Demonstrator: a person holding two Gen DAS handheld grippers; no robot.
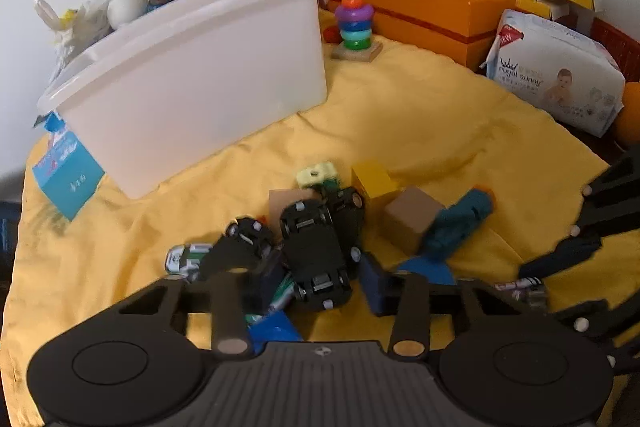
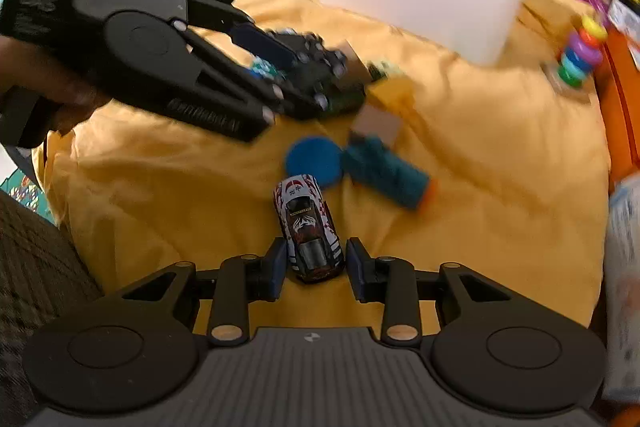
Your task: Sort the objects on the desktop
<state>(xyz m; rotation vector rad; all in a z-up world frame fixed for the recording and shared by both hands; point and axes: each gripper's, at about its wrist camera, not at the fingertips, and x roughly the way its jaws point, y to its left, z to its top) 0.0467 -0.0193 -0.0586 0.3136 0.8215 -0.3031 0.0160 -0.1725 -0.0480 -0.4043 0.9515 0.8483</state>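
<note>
Left tongs view, left to right. Teal box (image 1: 68,179) at the far left edge of the yellow cloth (image 1: 440,115). White bin (image 1: 200,75) just beside it, upright, at the back. Ring stacker (image 1: 354,23) to the bin's right, then orange box (image 1: 432,11), then wipes pack (image 1: 556,75) at the right.

Toy pile lies in front of the bin, near me. Silver car (image 1: 184,259) is leftmost. Black car (image 1: 312,247) is next, belly up, wheels showing. My left tongs (image 1: 322,281) are closed on it, a pad against each flank. A second dark car lies tight behind it. Further right are the yellow block (image 1: 372,181), the brown block (image 1: 412,219) touching it, and the teal tube (image 1: 460,223) leaning against the brown block.

Right tongs view. Left tongs come in from the upper left with the black car between the fingers; blurred there. Blue disc (image 2: 314,159) lies mid-cloth, touching the teal tube's end. White car (image 2: 308,223) is just in front of the disc, wheels down, nose toward the disc. My right tongs (image 2: 316,263) are closed on its rear half, pads against both sides. The car sits on the cloth, well apart from the bin.
</note>
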